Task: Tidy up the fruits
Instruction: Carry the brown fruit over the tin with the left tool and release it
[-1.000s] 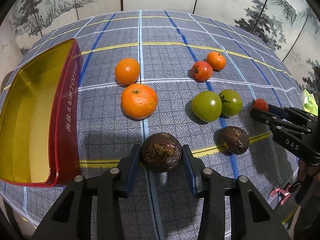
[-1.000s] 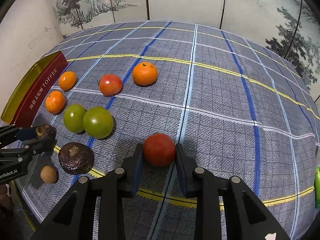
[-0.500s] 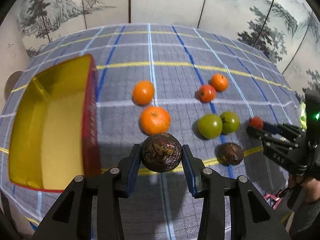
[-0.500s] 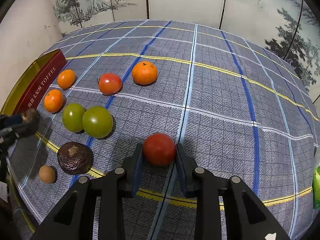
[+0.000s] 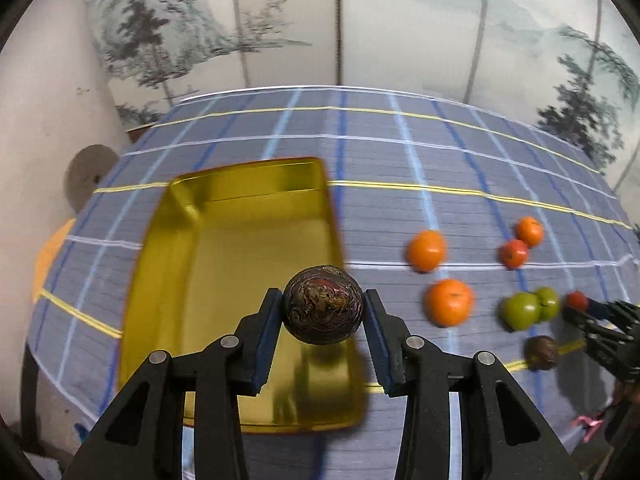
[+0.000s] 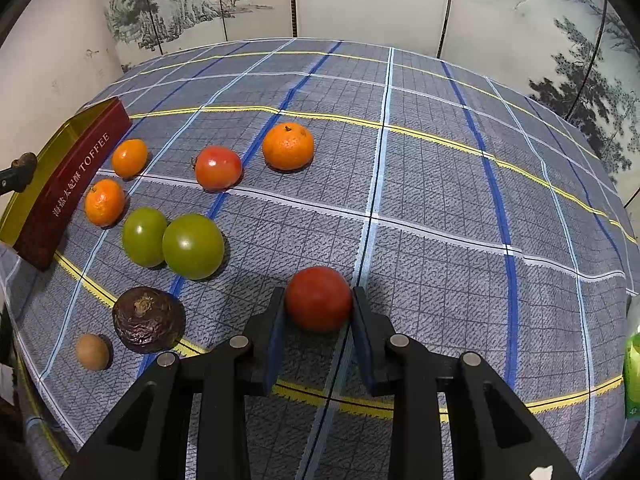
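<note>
Tin (image 5: pixel 240 248) at 10 o'clock empty; left gripper (image 5: pixel 322 334) clamps passion fruit (image 5: pixel 322 310), right gripper (image 6: pixel 318 330) clamps tomato (image 6: pixel 318 298); the others wait

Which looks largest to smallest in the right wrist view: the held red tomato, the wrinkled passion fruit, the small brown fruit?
1. Red tomato and passion fruit: alike, and the tomato is nearer.
2. Small brown fruit: clearly smallest.

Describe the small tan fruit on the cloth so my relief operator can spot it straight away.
Start at the red toffee tin on the left of the plaid cloth and follow the fruit toward the near edge. Past the two green tomatoes lies a wrinkled dark passion fruit; the small tan fruit sits just left of it, the smallest, smooth and brownish.
</note>
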The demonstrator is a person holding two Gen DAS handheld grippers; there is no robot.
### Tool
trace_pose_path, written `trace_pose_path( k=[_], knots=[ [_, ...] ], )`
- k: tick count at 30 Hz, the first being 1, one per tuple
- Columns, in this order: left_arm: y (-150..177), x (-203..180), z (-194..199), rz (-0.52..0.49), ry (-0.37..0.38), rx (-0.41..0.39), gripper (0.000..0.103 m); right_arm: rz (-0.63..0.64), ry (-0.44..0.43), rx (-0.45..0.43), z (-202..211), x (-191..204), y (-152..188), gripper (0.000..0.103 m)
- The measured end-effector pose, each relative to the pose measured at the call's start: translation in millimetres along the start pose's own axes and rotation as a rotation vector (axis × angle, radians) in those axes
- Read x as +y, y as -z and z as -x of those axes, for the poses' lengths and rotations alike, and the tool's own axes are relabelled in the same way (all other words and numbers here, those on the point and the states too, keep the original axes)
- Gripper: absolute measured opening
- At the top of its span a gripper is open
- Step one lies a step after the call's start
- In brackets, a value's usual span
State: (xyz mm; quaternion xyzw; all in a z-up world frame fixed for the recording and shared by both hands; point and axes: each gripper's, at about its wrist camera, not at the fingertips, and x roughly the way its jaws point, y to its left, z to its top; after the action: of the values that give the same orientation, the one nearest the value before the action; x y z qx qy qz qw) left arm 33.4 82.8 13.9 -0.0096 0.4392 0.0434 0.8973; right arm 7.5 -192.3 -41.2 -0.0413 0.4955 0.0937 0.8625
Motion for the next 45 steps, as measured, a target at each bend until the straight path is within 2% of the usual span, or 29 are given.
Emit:
trace_pose_path(
  k=[7, 13, 29, 45],
  knots=[
    [8, 35, -20, 0.030, -0.081, 0.042, 0.042, -0.002, 0.005, 0.003, -1, 1, -2, 0.028],
    [17, 51, -36, 0.045, -0.116, 0.085, 0.042, -0.005, 0.008, 0.006, -1, 1, -2, 0.028],
    [30, 68, -59, 0.064, -0.130, 0.152, 0.042, -0.014, 0.014, 0.009, -1, 1, -2, 0.028],
    [30, 72, -61, 0.067, -0.129, 0.148, 0.044, -0.034, 0.013, 0.012, -1, 0, -4, 0.027]
  ],
)
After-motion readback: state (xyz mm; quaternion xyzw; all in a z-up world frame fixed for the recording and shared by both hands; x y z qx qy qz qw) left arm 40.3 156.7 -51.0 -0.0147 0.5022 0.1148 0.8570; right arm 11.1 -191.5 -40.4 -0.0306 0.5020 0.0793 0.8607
